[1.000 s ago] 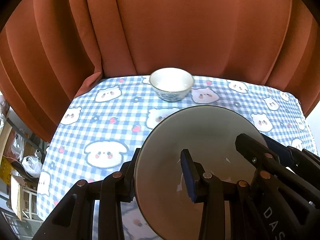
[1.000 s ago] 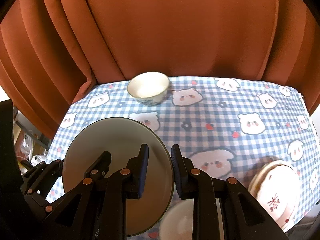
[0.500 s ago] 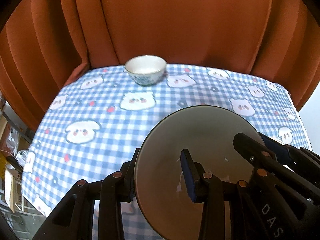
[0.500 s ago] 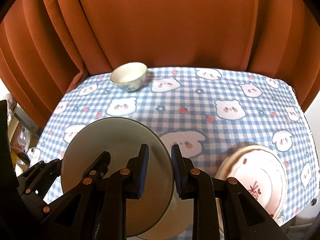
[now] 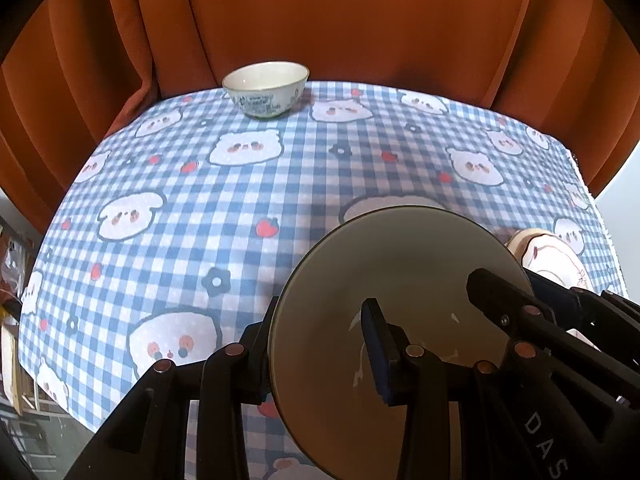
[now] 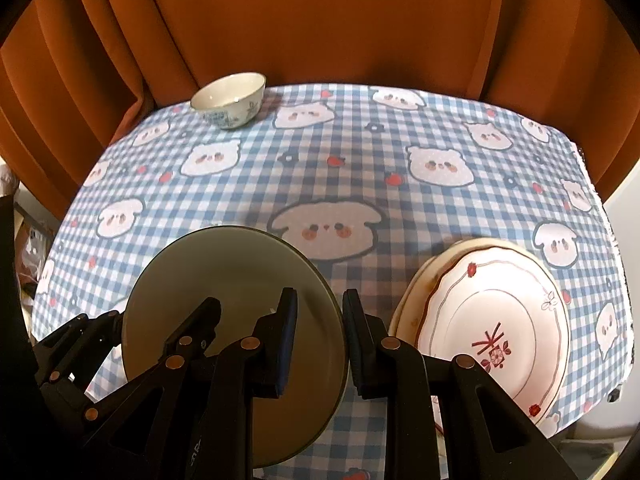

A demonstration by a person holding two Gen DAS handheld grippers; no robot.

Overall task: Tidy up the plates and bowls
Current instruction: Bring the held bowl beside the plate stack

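1. Grey-green and glossy inside, the large bowl [image 5: 404, 280] hangs above the near part of the table, gripped from both sides at once
2. My left gripper [image 5: 318, 354] is pinching the bowl's left rim, one finger inside the bowl and the other outside the wall
3. My right gripper [image 6: 320, 336] is pinching the opposite rim the same way; seen from its own camera the wall passes between its two blue-padded fingers [image 6: 289, 332]
4. From the left wrist view I see the right gripper's black body reaching over the bowl's right edge
5. Just right of the bowl, a stack of cream plates [image 6: 496, 320] lies on the cloth, the top one edged with a thin red line and marked with a red flower motif
6. Well apart from all this, a small white bowl [image 5: 266, 88] with a dark printed pattern stands upright at the far edge of the table, left of centre
7. Under everything I see a blue checked tablecloth [image 5: 320, 184] printed with white bears and red strawberries
8. Behind the table hangs a rust-orange curtain [image 6: 320, 20] in heavy folds
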